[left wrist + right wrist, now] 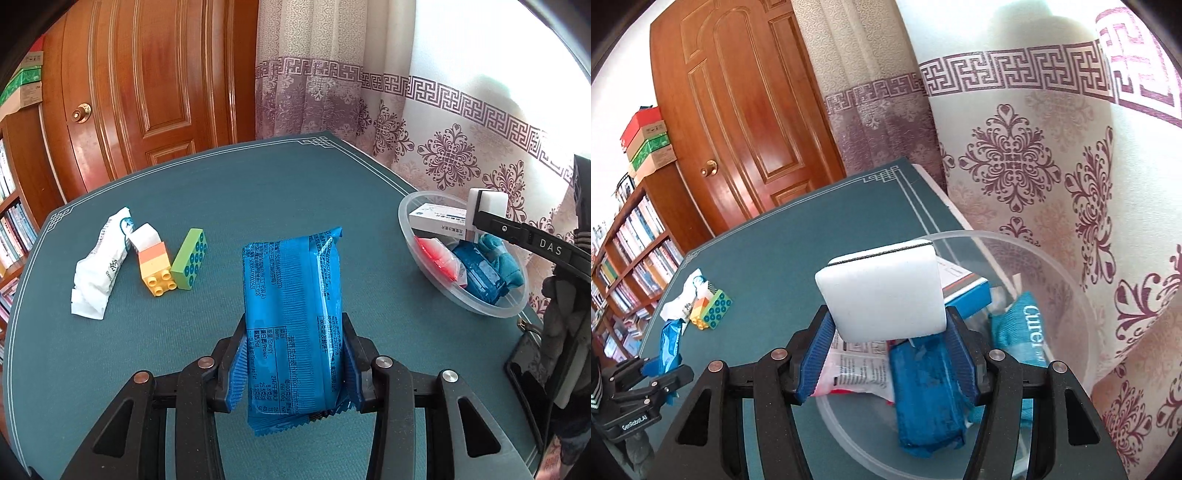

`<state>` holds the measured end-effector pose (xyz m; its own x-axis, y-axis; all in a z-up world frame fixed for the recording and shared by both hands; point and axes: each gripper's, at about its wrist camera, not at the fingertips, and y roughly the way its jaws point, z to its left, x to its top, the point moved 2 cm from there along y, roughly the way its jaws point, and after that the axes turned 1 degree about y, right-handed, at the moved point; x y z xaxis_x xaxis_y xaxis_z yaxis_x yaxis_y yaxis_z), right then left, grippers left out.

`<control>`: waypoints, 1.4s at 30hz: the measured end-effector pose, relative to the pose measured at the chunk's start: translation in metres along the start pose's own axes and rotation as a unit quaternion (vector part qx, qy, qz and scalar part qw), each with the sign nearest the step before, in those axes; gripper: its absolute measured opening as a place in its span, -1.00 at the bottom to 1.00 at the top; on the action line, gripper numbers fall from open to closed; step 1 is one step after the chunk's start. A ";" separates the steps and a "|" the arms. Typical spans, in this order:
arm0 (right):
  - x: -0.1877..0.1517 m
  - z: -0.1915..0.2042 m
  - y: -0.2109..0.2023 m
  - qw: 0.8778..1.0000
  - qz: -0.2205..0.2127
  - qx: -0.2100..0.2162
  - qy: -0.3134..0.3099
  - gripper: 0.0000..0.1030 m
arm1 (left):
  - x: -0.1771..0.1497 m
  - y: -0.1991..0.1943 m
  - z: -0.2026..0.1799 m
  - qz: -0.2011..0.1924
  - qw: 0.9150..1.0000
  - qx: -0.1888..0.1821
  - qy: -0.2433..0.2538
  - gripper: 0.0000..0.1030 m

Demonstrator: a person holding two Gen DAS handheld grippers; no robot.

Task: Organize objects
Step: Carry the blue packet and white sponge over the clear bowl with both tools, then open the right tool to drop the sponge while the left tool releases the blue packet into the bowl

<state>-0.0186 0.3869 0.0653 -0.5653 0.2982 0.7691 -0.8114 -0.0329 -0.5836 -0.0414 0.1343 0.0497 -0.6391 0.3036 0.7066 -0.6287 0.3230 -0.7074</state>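
Note:
My left gripper (293, 354) is shut on a blue snack packet (293, 314), held upright above the green table (240, 206). My right gripper (886, 343) is shut on a white sponge block (882, 291) and hangs over the clear plastic bowl (1067, 273). From the left wrist view the same bowl (491, 308) is at the right edge of the table, with the white sponge block (487, 203) above it. On the table's left lie a white wrapper (99, 269), an orange-and-yellow brick stack (157, 266) and a green brick (188, 260).
The bowl holds a white-and-blue box (964, 291), a blue packet (927, 398), a teal pouch (1023, 328) and a printed sachet (857, 369). A patterned curtain (1034, 166) hangs close behind the bowl. A wooden door (147, 81) and a bookshelf (631, 258) stand beyond the table. A dark phone (524, 373) lies at the table's right edge.

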 end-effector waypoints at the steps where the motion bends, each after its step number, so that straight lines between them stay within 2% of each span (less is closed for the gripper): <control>1: -0.001 -0.003 -0.002 1.000 0.000 -0.003 -0.001 0.18 | 0.000 0.000 -0.003 0.000 1.000 -0.002 0.003 -0.12; 13: -0.015 -0.033 -0.004 0.999 0.021 -0.023 0.005 0.19 | 0.010 0.006 -0.037 0.002 0.999 -0.021 0.029 -0.12; 16: -0.015 -0.038 -0.005 0.999 0.022 -0.023 0.012 0.23 | 0.014 0.007 -0.046 0.001 0.999 -0.025 0.036 -0.12; 18: -0.015 -0.041 -0.007 0.999 0.019 -0.023 0.016 0.34 | 0.016 0.007 -0.052 0.000 0.999 -0.030 0.040 -0.12; 21: -0.016 -0.045 -0.014 0.999 0.015 -0.022 0.020 0.41 | 0.021 0.007 -0.062 -0.002 0.998 -0.041 0.047 -0.12; 30: -0.023 -0.045 -0.039 0.999 -0.004 -0.032 0.000 0.41 | 0.035 0.011 -0.104 -0.003 0.994 -0.087 0.069 -0.12; 42: -0.027 -0.051 -0.046 0.999 -0.012 -0.031 0.003 0.41 | 0.050 0.039 -0.140 0.022 0.989 -0.144 0.035 -0.12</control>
<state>0.0418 0.4289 0.0580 -0.5441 0.3035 0.7822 -0.8145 0.0329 -0.5793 -0.0359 0.2877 0.0596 -0.6246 0.3804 0.6820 -0.4431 0.5465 -0.7106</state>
